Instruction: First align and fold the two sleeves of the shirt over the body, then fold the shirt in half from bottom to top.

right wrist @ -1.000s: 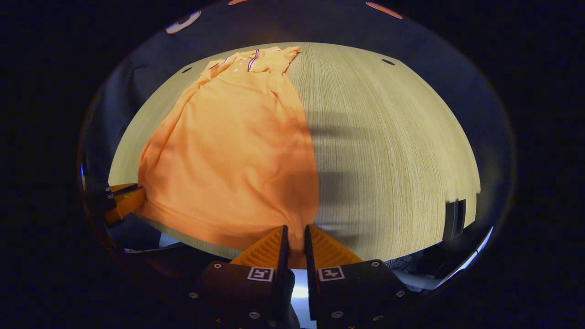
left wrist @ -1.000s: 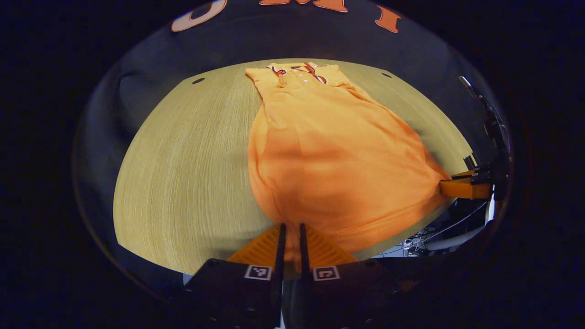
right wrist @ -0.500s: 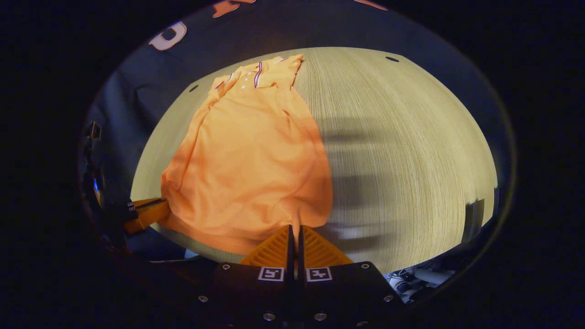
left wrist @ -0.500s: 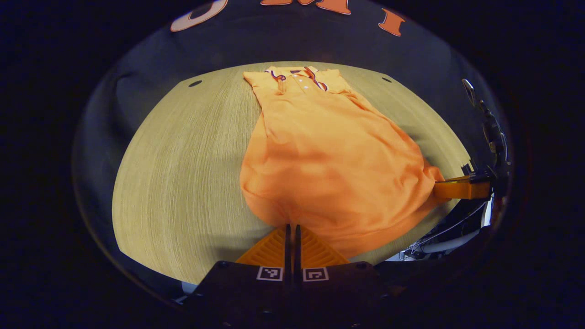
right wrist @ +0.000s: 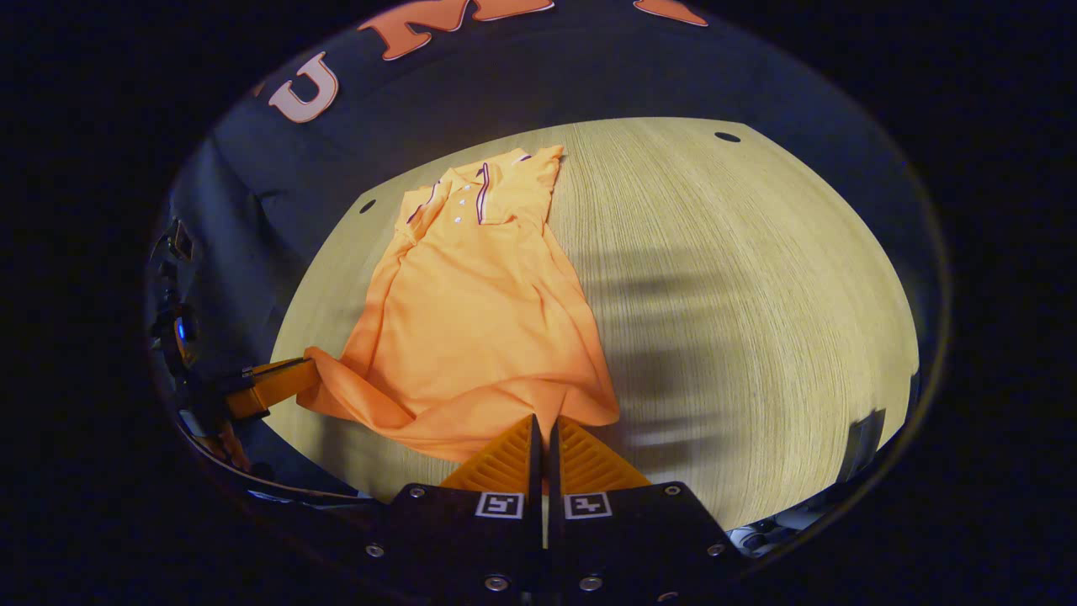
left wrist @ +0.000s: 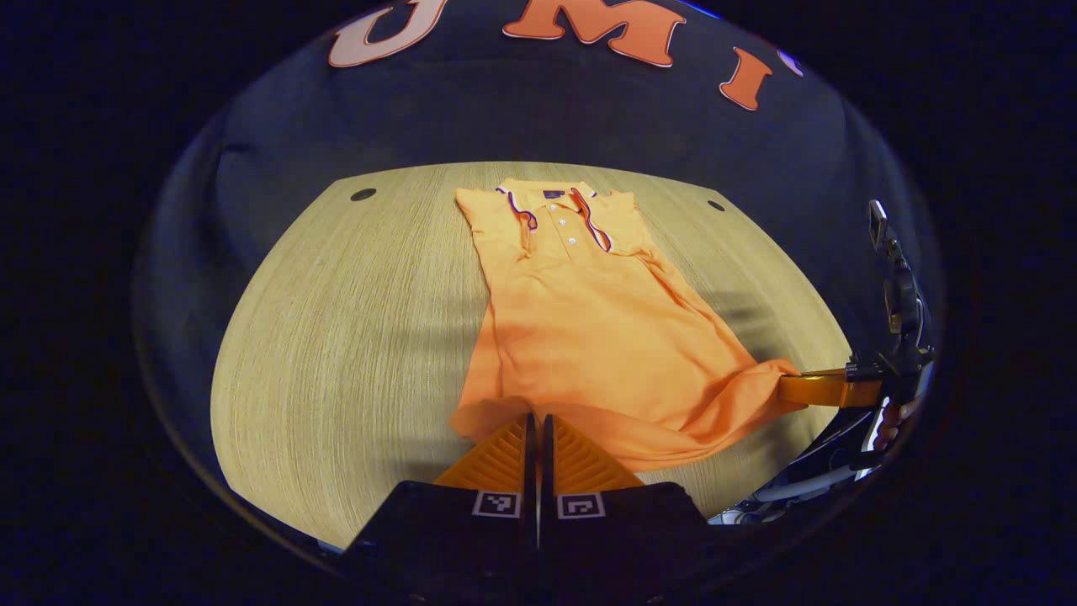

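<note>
An orange polo shirt (left wrist: 589, 328) lies lengthwise on the wooden table (left wrist: 336, 337), collar at the far end, sleeves folded onto the body. My left gripper (left wrist: 537, 418) is shut on the shirt's bottom hem at its left corner and holds it raised off the table. In the right gripper view the same shirt (right wrist: 480, 311) stretches away, and my right gripper (right wrist: 543, 418) is shut on the hem at the right corner. The hem sags between the two grips. The right gripper (left wrist: 829, 389) also appears at the far right of the left gripper view, and the left gripper (right wrist: 273, 387) at the left of the right gripper view.
The table (right wrist: 740, 295) has small dark holes (left wrist: 363, 194) near its far corners. Bare wood lies on both sides of the shirt. Cables and equipment (left wrist: 808, 480) hang below the near table edge. The black booth wall (left wrist: 538, 109) rises behind the table.
Both grippers closed onto the bottom hem, then lifted it and carried it away from the near edge toward the collar. The shirt's lower part has bunched and shortened.
</note>
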Tool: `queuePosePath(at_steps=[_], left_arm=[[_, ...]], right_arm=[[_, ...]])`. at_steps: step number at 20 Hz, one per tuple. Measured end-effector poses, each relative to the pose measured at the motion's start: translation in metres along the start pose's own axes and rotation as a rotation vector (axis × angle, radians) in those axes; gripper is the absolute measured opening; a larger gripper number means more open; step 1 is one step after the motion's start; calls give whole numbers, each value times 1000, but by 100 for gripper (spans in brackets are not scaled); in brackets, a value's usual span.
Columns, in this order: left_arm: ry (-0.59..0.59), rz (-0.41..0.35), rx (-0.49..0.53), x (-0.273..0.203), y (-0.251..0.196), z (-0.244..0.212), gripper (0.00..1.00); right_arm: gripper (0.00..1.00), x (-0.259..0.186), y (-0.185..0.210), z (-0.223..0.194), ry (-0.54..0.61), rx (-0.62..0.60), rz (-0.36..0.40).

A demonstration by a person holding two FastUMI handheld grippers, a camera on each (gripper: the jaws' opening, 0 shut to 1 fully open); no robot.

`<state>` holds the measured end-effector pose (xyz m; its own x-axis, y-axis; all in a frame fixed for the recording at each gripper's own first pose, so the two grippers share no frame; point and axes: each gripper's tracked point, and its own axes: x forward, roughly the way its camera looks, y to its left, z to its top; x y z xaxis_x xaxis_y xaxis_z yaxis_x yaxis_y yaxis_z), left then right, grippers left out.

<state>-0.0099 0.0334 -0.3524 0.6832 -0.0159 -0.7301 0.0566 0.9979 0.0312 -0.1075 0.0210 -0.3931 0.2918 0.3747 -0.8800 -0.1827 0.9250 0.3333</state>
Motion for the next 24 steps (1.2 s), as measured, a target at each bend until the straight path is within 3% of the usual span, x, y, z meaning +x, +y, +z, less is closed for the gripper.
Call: queuePosePath(at_steps=[24], left_arm=[[-129,-36,30,52,27,160,2]], right_arm=[[4,32,17,156,-108,-93,-40]])
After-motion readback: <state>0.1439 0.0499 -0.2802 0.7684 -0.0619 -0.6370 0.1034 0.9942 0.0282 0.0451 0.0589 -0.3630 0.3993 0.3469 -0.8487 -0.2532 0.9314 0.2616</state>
